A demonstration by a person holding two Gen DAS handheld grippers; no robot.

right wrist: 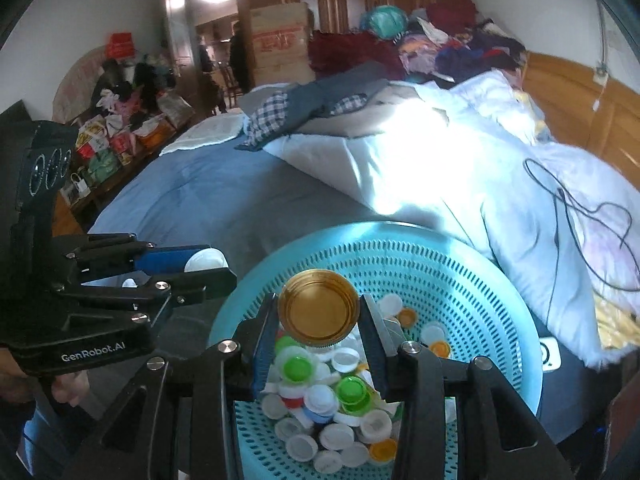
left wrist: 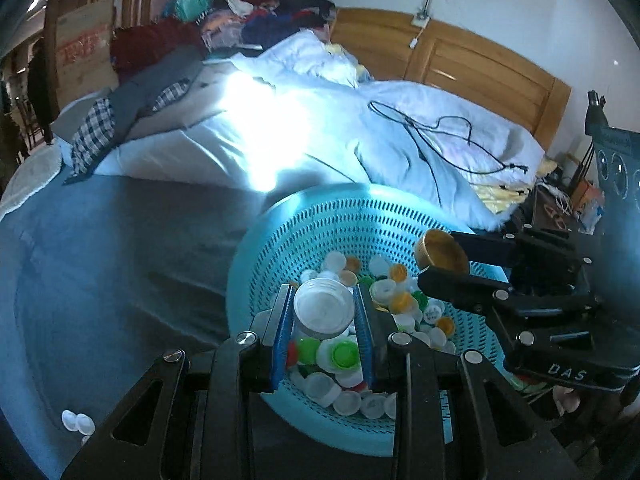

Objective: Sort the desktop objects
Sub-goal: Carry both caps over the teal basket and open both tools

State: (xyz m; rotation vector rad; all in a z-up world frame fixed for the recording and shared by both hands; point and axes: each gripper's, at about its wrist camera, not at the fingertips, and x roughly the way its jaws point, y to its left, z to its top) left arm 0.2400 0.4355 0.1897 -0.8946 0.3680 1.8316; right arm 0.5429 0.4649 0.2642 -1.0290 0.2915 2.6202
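Each claw carries one cap above the turquoise perforated basket [right wrist: 460,264], which fills the lower middle of both views and sits on the blue bedspread [left wrist: 100,260]. To do this step well, I would keep both grips steady and the caps level while carrying them clear of the basket rim, then set each down with caps of its own kind; two white caps [left wrist: 78,422] lie at the lower left of the left wrist view, a likely spot for the white one. The left gripper [left wrist: 324,312] is clenched on a white cap [left wrist: 324,308], its blue pads pressing the cap's sides at frame centre-bottom. The right gripper [right wrist: 318,312] is partly closed, grasping a wider gold cap [right wrist: 318,308] edge to edge, just above the heap of mixed caps [right wrist: 320,408].
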